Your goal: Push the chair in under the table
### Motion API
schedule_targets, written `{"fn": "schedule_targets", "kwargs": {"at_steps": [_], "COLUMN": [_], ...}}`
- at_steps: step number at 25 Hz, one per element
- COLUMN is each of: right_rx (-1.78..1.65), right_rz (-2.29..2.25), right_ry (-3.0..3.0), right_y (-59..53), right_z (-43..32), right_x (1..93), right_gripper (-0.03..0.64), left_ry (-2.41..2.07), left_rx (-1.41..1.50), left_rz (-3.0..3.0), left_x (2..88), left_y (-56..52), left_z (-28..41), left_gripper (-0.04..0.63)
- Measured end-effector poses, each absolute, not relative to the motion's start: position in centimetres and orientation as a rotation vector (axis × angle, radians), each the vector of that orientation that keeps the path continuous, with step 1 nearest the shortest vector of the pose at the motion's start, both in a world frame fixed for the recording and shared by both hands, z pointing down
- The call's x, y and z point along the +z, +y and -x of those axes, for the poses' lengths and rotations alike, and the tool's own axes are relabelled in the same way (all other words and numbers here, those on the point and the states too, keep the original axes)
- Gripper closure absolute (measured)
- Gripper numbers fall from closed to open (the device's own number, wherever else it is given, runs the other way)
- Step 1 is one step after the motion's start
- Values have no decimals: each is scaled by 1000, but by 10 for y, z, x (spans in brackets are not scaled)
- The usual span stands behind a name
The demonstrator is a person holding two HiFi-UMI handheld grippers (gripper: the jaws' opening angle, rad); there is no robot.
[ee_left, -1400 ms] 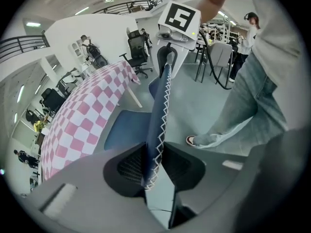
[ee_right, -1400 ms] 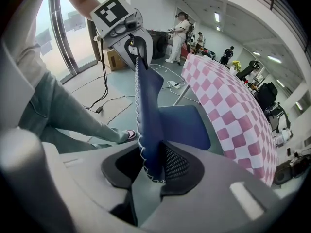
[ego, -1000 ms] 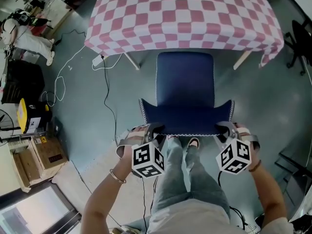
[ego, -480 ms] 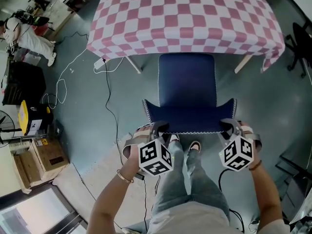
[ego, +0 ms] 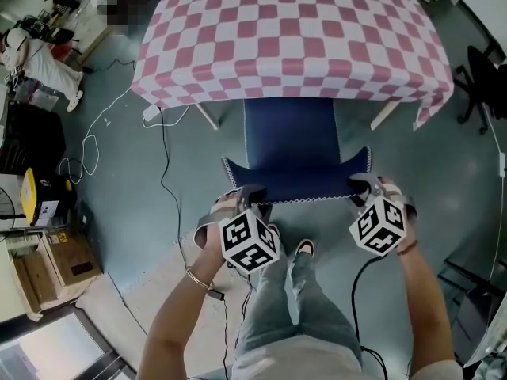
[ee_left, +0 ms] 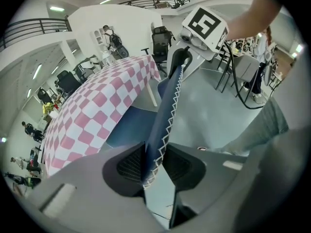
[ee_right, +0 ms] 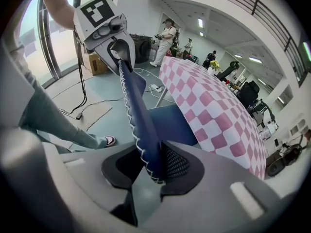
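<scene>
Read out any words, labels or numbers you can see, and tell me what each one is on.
No text is readable.
Left cube, right cube: black-and-white square markers, no letters.
Yellow box: label too small to read.
Cardboard box: sticker too small to read.

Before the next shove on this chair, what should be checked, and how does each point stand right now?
1. Left gripper on the chair's backrest: ok, fingers closed on its top edge.
2. Right gripper on the backrest: ok, closed on the other end.
3. Seat lined up with the table: ok, it sits between the two near table legs, front edge under the tablecloth.
4. Space under the table free: cannot tell, the tablecloth hides it.
5. Cable on the floor: ok, it lies left of the chair, apart from it.
6. Person's shoe: ok, behind the backrest.
</scene>
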State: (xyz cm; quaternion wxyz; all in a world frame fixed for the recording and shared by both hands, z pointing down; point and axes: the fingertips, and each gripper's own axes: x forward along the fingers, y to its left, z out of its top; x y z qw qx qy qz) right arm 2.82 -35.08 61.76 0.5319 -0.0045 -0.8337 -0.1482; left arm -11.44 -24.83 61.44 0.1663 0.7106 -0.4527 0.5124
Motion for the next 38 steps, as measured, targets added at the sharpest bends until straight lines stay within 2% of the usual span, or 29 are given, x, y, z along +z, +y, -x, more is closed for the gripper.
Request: {"fn": "schedule_targets", "kwargs": {"at_steps": [38], "right_rx": [-345], "right_rz": [-13], "right_ry": [-2048], "right_y": [-437], "right_z": [87], "right_x": [617], "right_gripper": [518], "left_ry": [-1436], "left_rx": [1481], "left_rz": [-1919], "left_x": [614], "left_y": [-351], "left_z": [242], "left_gripper": [476]}}
